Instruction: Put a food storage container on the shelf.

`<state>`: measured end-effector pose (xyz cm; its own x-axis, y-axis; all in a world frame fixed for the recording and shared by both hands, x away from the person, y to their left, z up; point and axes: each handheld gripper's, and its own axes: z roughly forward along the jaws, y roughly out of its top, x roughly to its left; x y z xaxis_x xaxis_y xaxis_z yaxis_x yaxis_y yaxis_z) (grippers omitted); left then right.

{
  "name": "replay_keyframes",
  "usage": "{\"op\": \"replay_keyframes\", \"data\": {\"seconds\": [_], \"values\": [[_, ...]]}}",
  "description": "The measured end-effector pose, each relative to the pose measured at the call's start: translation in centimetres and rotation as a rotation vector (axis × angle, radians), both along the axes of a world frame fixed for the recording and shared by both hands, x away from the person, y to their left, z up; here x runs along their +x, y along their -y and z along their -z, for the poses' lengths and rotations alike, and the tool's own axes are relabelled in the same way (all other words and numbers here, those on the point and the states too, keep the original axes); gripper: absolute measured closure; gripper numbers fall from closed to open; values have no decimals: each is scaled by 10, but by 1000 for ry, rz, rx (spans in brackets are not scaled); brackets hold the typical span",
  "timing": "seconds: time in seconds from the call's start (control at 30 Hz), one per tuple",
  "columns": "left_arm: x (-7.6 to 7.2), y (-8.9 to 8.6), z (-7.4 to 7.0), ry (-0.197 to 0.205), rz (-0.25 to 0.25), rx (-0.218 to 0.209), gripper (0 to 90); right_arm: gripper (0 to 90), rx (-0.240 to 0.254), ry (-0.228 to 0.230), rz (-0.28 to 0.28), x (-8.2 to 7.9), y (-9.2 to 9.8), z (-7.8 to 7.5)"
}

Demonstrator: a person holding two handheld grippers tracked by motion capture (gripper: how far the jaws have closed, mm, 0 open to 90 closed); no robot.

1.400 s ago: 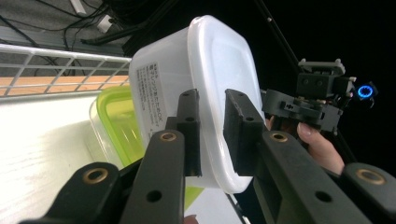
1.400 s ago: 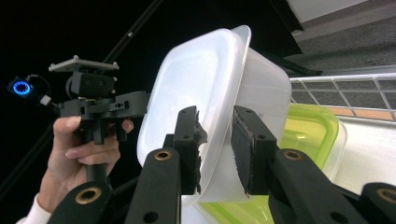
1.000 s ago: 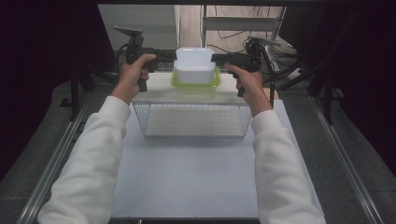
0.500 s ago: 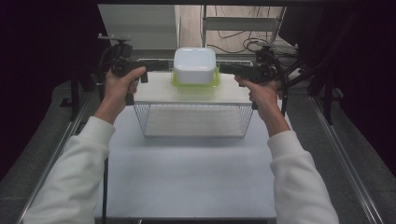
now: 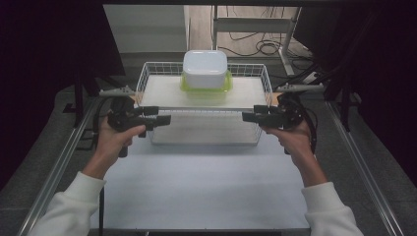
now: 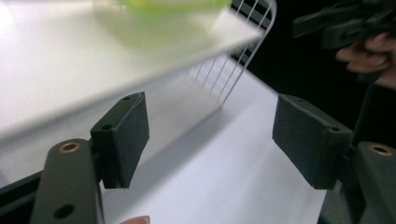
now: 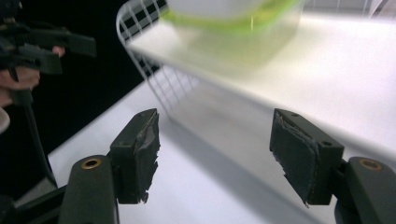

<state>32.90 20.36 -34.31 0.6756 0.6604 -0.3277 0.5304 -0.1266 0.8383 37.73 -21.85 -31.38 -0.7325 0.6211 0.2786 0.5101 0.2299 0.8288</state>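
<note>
**A:** Where's the container right now?

**B:** The lidded container (image 5: 205,71), white lid over a green rim, sits on the white board (image 5: 162,93) that lies across the wire basket (image 5: 147,73), at the board's far edge and about midway along it. The basket stands at the far end of the tabletop (image 5: 196,187).

**A:** And your tongs?

**B:** My left tongs (image 5: 164,119) hang at the basket's near left corner, my right tongs (image 5: 244,117) at its near right corner, tips pointing at each other. Both sets of jaws have just been opening and stand wide, nothing between them. Along the left tongs (image 6: 210,135) I see bare tabletop and the board's edge; along the right tongs (image 7: 215,156) much the same, mirrored.

**A:** So what's the step?

**B:** I judge the container is set down and I'm pulling clear. To do it well, I keep the jaws wide and keep both sets of tongs away from the wire rim and the board's edge. A knock there could slide the board and shift the container with it.
</note>
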Motion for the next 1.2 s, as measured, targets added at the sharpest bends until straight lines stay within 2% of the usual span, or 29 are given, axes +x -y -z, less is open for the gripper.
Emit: {"op": "replay_keyframes", "data": {"seconds": [0.07, 0.1, 0.17, 0.23, 0.27, 0.3, 0.33, 0.5, 0.7, 0.77, 0.93, 1.2], "values": [[-7, -1, 13, -18, -1, 17, 272, 335, -22, -11, -5, -7, 4, 10], [-10, -2, 19, -29, 0, 18, 273, 335, -32, -20, -5, -13, 8, 20], [-16, -4, 31, -45, -5, 15, 273, 336, -34, -26, -5, -15, 9, 24], [-23, -4, 46, -62, -6, 23, 276, 345, -44, -45, -13, -23, 14, 40], [-23, -4, 46, -62, -6, 23, 277, 345, -44, -45, -13, -23, 14, 40], [-26, -4, 52, -67, -8, 29, 278, 351, -57, -55, -21, -29, 16, 51], [-29, -4, 57, -73, -6, 36, 278, 351, -57, -55, -21, -29, 16, 51], [-41, -1, 80, -83, -6, 79, 280, 351, -96, -82, -21, -41, 21, 79], [-43, 4, 103, -130, -1, 108, 284, 347, -102, -108, -6, -45, 27, 105], [-44, 4, 107, -141, -7, 118, 283, 337, -110, -124, -2, -44, 28, 112], [-44, 0, 110, -144, -35, 119, 284, 329, -117, -124, 6, -41, 29, 120], [-45, -2, 109, -135, -48, 115, 282, 309, -115, -114, 12, -43, 31, 121]]}}
